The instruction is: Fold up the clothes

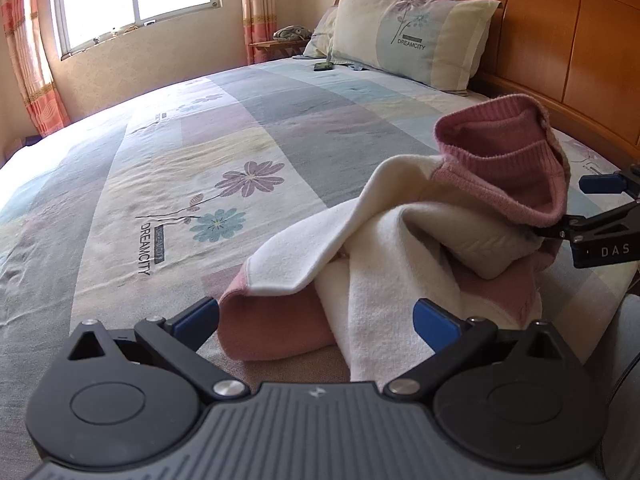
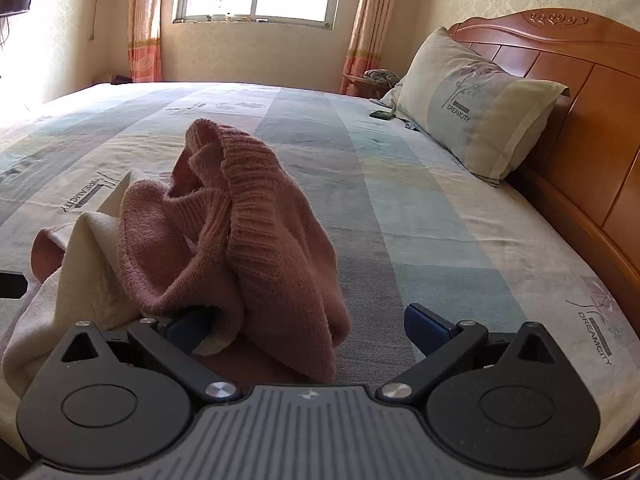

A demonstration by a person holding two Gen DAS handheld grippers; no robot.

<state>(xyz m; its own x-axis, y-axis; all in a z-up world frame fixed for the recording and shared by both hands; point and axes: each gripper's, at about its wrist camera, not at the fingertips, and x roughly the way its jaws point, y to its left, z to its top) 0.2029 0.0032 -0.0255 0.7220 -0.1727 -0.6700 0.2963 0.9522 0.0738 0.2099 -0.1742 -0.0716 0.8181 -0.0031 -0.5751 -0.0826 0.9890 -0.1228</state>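
A crumpled pink-and-cream knitted sweater [image 1: 420,240] lies at the patchwork-sheeted bed's [image 1: 200,140] near edge; left tool [image 1: 316,316] and right tool [image 2: 308,320] gape wide, gripping nothing.

left gripper [image 1: 316,320]: black linkage, blue pads, silver screws | right gripper [image 2: 308,322]: same, grey ribbed housing

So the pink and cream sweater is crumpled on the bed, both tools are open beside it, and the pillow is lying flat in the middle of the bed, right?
Not quite. The pillow leans against the wooden headboard, not flat mid-bed; the right wrist view shows it. The sweater is crumpled on the bed, and the left tool and right tool are open.
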